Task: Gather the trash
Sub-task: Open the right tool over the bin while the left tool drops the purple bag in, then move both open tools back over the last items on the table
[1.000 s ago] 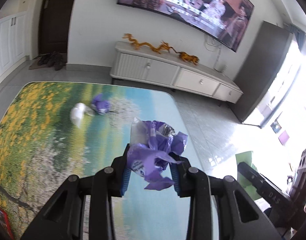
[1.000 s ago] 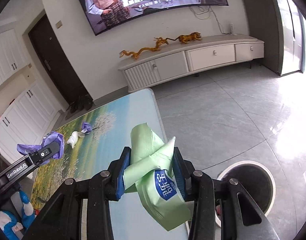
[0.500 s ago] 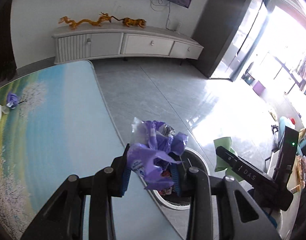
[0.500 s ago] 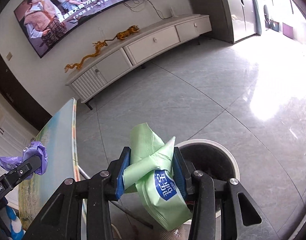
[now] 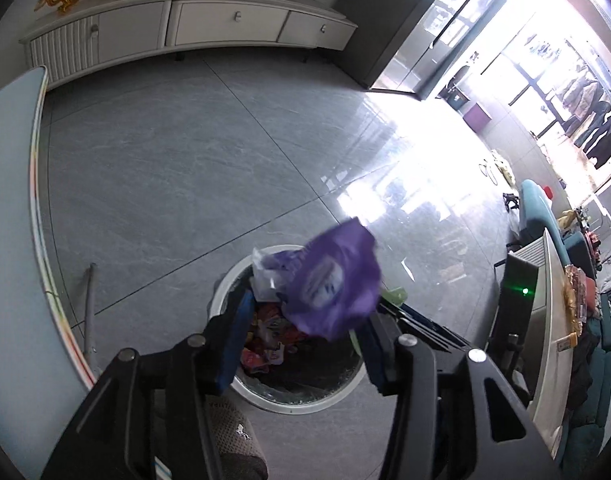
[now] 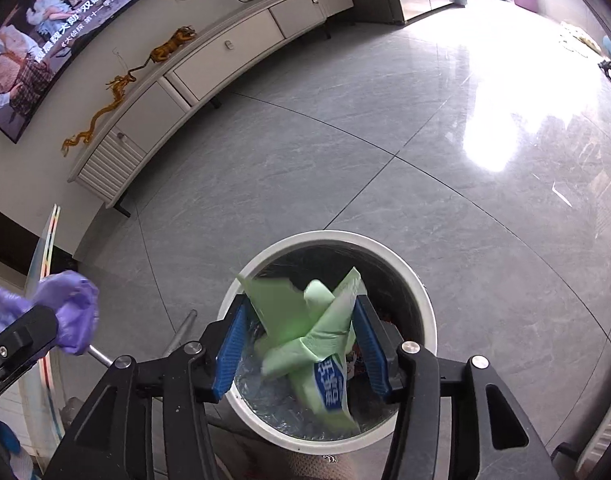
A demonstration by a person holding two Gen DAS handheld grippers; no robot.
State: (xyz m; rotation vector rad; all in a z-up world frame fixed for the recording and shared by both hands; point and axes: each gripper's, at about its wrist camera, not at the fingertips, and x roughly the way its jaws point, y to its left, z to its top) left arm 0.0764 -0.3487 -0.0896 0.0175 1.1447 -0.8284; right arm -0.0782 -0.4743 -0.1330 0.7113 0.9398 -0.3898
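Bin [image 6: 421, 300] sits straight below both sets of tongs; right gripper [image 6: 299, 344] is opening off the green wrapper [image 6: 305, 332], left gripper [image 5: 301, 334] off the purple wrapper [image 5: 333, 284], both dropping in.

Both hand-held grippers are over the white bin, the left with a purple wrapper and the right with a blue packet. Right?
Not quite. The right wrist view shows the right hand-held gripper with a green packet, not blue, its jaws opening over the white bin. The rest holds.
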